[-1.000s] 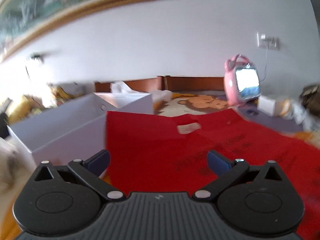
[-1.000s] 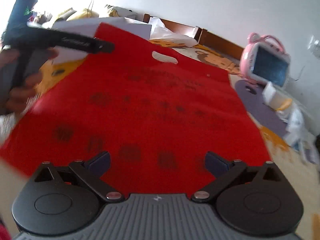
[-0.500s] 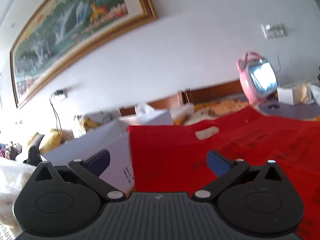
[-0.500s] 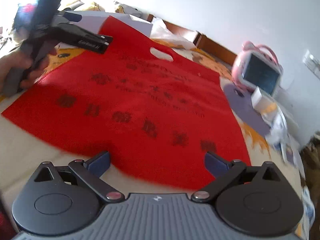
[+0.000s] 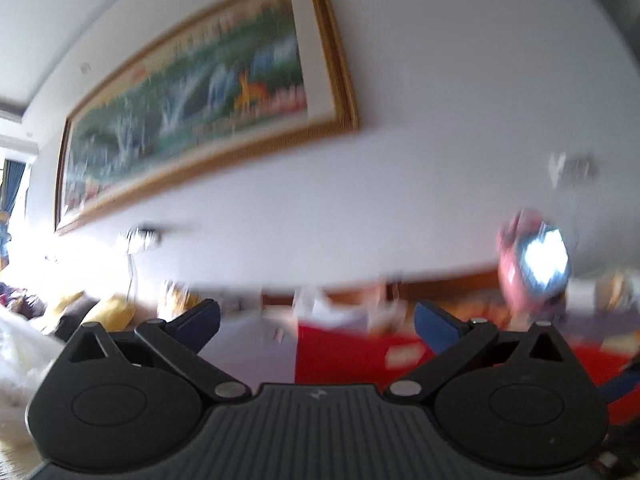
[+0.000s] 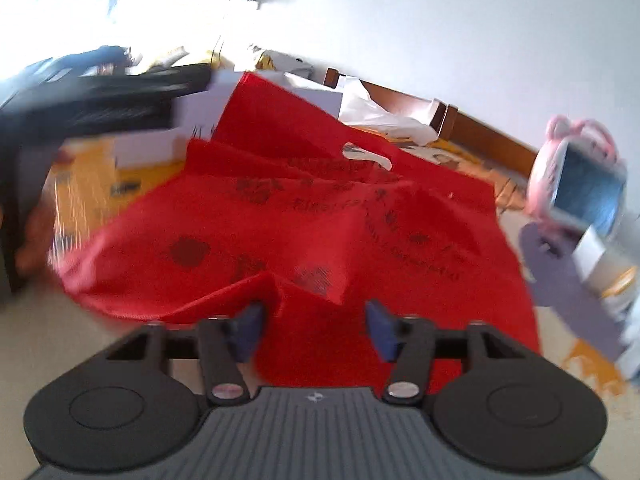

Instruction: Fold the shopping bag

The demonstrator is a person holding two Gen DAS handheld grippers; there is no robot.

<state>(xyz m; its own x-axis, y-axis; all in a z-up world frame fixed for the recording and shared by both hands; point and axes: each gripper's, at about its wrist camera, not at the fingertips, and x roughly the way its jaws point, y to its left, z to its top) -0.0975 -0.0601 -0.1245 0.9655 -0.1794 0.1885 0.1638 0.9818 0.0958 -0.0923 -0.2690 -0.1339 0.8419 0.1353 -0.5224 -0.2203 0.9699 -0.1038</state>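
The red shopping bag [image 6: 360,232] lies rumpled on a pale surface, with black print and a cut-out handle [image 6: 366,154] at its far side. My right gripper [image 6: 314,324] is at the bag's near edge, jaws closing. A raised fold of red fabric stands between the fingers, and the pads do not visibly press on it. My left gripper [image 5: 316,320] is open and empty, tilted up toward the wall, with the bag [image 5: 344,352] low beyond it. In the right wrist view, the left gripper [image 6: 120,92] is a black blur above the bag's left side, held by a hand [image 6: 32,232].
A white box [image 6: 192,120] stands behind the bag's far left corner. A pink toy screen [image 6: 576,176] sits at the right on a purple mat [image 6: 568,280]. A white plastic bag [image 6: 376,108] and a wooden rail [image 6: 480,128] lie behind. A framed painting [image 5: 200,120] hangs on the wall.
My right gripper moved in over the bag's near edge and its jaws narrowed; the flat bag is now bunched into folds. My left gripper tilted up toward the wall.
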